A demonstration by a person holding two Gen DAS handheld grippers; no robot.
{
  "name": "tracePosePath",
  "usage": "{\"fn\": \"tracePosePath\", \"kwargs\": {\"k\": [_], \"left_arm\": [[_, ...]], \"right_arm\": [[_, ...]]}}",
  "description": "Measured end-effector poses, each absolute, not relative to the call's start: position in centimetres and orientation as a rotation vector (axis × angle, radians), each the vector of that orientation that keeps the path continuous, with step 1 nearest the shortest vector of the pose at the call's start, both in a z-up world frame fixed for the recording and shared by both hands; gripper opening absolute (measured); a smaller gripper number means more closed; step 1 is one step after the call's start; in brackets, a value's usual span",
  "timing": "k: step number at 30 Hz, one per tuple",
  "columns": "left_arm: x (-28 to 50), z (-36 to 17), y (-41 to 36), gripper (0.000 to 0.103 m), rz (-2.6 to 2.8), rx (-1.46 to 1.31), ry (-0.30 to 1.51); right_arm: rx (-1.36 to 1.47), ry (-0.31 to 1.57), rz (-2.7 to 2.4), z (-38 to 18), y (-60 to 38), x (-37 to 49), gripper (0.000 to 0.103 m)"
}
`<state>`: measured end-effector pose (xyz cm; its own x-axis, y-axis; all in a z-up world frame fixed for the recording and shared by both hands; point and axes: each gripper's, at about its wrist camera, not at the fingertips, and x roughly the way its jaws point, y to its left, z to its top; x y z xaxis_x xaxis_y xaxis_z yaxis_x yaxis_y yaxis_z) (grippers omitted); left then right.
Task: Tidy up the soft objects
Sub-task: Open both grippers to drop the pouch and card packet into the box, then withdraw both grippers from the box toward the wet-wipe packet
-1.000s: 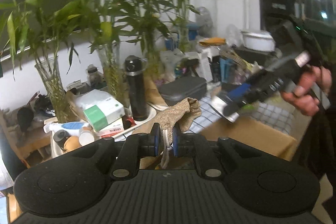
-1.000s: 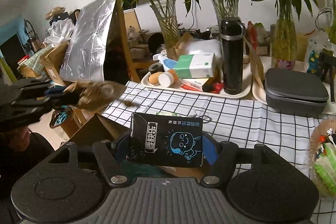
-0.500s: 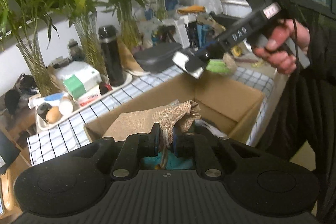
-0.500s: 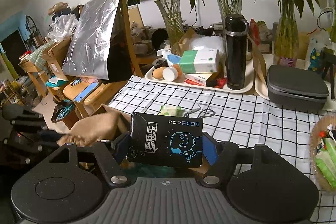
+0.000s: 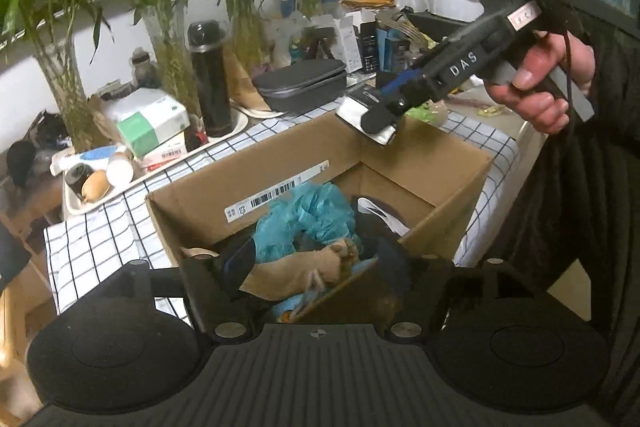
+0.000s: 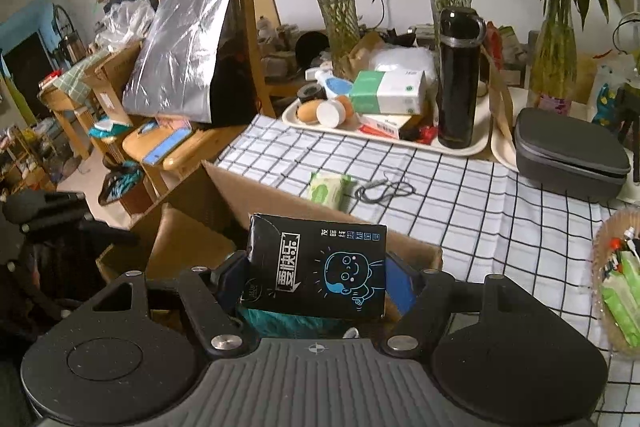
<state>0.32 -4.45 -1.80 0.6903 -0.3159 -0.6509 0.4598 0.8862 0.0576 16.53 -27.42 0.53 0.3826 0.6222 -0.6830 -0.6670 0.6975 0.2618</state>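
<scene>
The left claw (image 5: 316, 279) is spread wide and holds nothing. It hangs just over the near edge of the cardboard box (image 5: 424, 163). Right under it lies the tan cloth bag (image 5: 296, 269), inside the box. The wide fingers look like a let-go, so the bag can rest in the box with the other soft things. Beside the bag sits a fluffy blue bath puff (image 5: 308, 223), and next to that something dark with a white bit, too hidden to name.

The right claw (image 6: 316, 287) is pinching a black tissue pack (image 6: 316, 267) by its two short sides, with a blue cartoon face on the front. The pack is held flat and up above the far side of the box (image 6: 304, 203), over the open top. My guess is that it is held there because it goes in next, and a flat pack can drop straight down.

The box stands at the edge of the counter (image 6: 480, 211), which has a checked cloth on it. It is close to the person, so both hands can reach in easily.

On the cloth, a green wipes pack (image 6: 328, 187) lies just past the box. It looks soft too, so it may still need to go in. A dark cord (image 6: 384, 189) lies beside it. Farther back are a tray (image 6: 460, 149) with a black bottle (image 6: 458, 79) and a grey case (image 6: 568, 155).
</scene>
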Motion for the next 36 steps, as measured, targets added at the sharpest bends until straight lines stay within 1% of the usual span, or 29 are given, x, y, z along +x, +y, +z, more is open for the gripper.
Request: {"fn": "tracePosePath", "kwargs": {"k": [14,16,17,18,20,21,36], "left_arm": [[1.1,-1.0,-2.6,0.068,-0.326,0.104,0.726],[1.2,-1.0,-2.4,0.068,-0.304,0.1,0.728],[1.3,-0.9,-2.3,0.068,-0.294,0.094,0.727],[1.3,-0.9,-2.2,0.068,-0.286,0.087,0.726],[1.5,-0.9,-1.9,0.068,-0.272,0.065,0.734],[1.5,-0.9,-1.7,0.068,-0.269,0.054,0.734],[2.3,-0.2,-0.7,0.068,-0.217,0.018,0.705]], "right_arm": [[-0.157,0.928,0.898,-0.7,-26.5,15.6,0.075],[-0.196,0.961,0.939,-1.1,-25.9,15.3,0.085],[-0.223,0.96,0.946,-1.2,-25.6,15.0,0.094],[-0.245,0.948,0.946,-1.2,-25.4,14.7,0.099],[-0.248,0.925,0.955,-0.9,-25.4,14.3,0.1],[-0.233,0.914,0.955,-0.7,-25.6,14.3,0.103],[-0.168,0.846,0.847,0.2,-26.5,15.6,0.103]]}}
